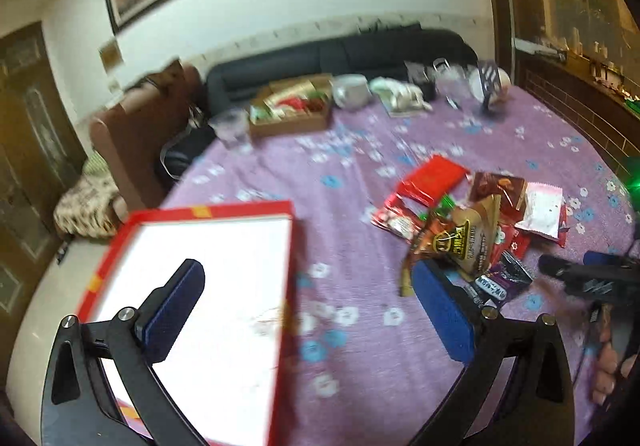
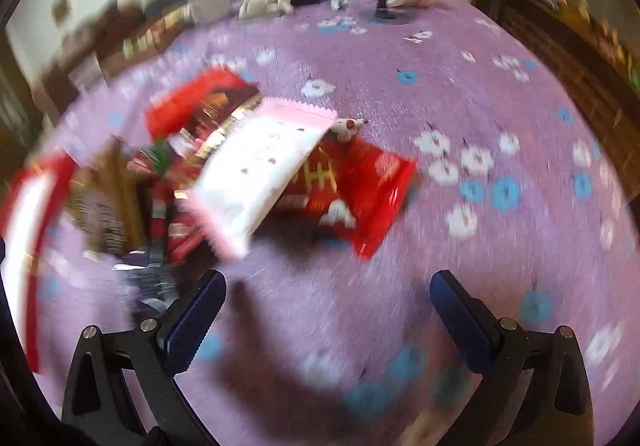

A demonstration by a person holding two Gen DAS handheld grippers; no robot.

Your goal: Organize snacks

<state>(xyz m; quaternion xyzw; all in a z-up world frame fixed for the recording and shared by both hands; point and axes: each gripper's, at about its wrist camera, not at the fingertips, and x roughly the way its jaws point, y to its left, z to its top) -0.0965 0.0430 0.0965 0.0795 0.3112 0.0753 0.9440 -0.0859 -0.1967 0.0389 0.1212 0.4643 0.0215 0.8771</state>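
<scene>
A round table covered with a purple flowered cloth [image 1: 360, 173] is seen from both wrist views. The left gripper [image 1: 308, 310] is held low over the near left of the table, its jaws spread wide with nothing between them. One blue pad [image 1: 176, 310] is seen over a shallow red-edged box [image 1: 200, 278] with a white inside, which lies at the near left and appears empty. The other pad is seen just beside the near edge of the snack pile [image 1: 472, 221].

The pile lies right of centre on the cloth. A red packet [image 1: 432, 177], a brown packet [image 1: 496, 189], a pink-and-white packet [image 1: 540, 213] and a gold-and-black packet [image 1: 468, 242] are noted, overlapping one another.

The right gripper [image 2: 328, 318] is held above the cloth near the pile, tilted downward, jaws wide apart and empty; this view is blurred. The pink-and-white packet is seen resting partly on a red packet just beyond its fingers. In the left view the right gripper is seen at the right edge, with fingers of a hand [image 1: 608, 366] wrapped on its handle.

A cardboard box [image 1: 292, 105] of goods and a white cup [image 1: 352, 89] are seen at the far side.
</scene>
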